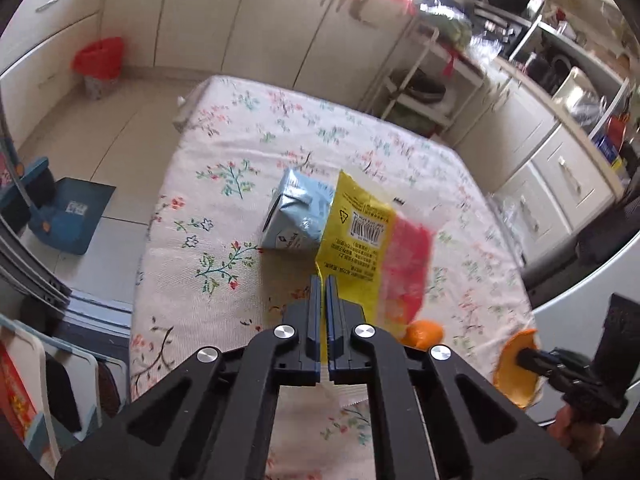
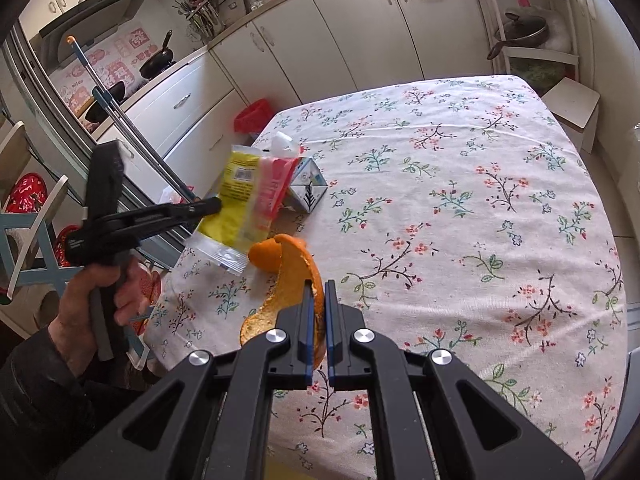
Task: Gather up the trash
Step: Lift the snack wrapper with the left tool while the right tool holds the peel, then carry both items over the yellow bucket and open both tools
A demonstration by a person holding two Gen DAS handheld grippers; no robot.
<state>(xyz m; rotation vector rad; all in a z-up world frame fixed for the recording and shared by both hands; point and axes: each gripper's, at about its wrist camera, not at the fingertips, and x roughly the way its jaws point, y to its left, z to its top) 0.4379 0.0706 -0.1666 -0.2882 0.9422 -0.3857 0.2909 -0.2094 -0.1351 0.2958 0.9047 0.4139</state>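
A yellow and red snack wrapper hangs over the floral tablecloth, its edge pinched in my left gripper, which is shut on it. The right wrist view shows that gripper gripping the wrapper from the left. Behind the wrapper a small blue-grey drink carton lies on the table. My right gripper is shut on a curled orange peel, held just above the cloth near the table's edge. The same peel shows at the lower right of the left wrist view.
The table carries a flowered cloth. A small bin with a red liner stands on the floor by the cabinets beyond the table. A blue dustpan and broom rest on the tiles. Another orange bit lies near the wrapper.
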